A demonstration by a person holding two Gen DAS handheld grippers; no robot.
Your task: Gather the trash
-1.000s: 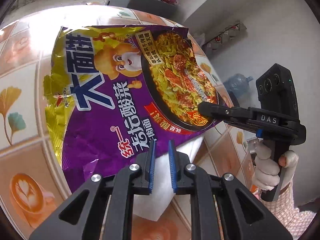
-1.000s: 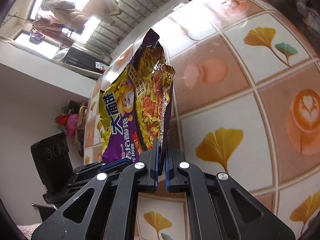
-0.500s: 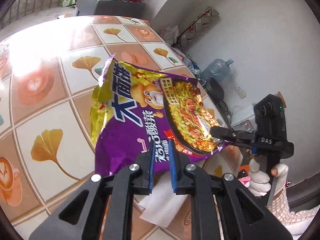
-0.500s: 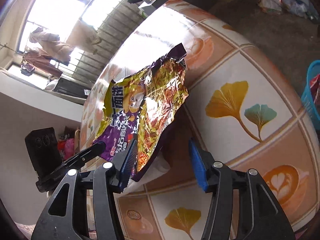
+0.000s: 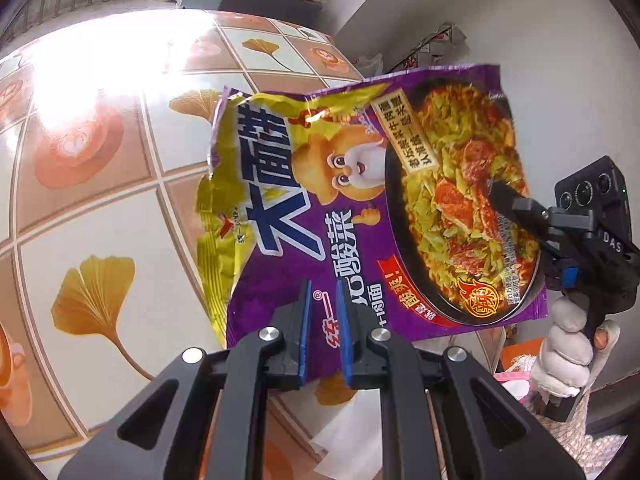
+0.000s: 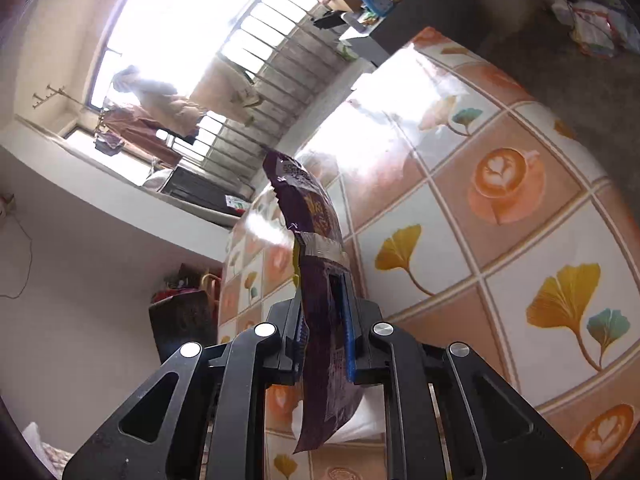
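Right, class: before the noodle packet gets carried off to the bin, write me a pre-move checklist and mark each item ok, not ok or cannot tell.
1. Noodle packet lifted clear of the table: ok.
2. Right tool has the packet between its jaws: ok, they are closing on its edge.
3. Left tool gripping the packet: cannot tell; the packet's lower edge sits behind its nearly shut jaws.
4. Packet empty: cannot tell.
5. Bin in sight: not ok; neither view shows one.
6. White paper on the table picked up: not ok, still lying there.

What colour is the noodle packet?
Mostly purple with yellow, best seen from the left wrist view: noodle packet.
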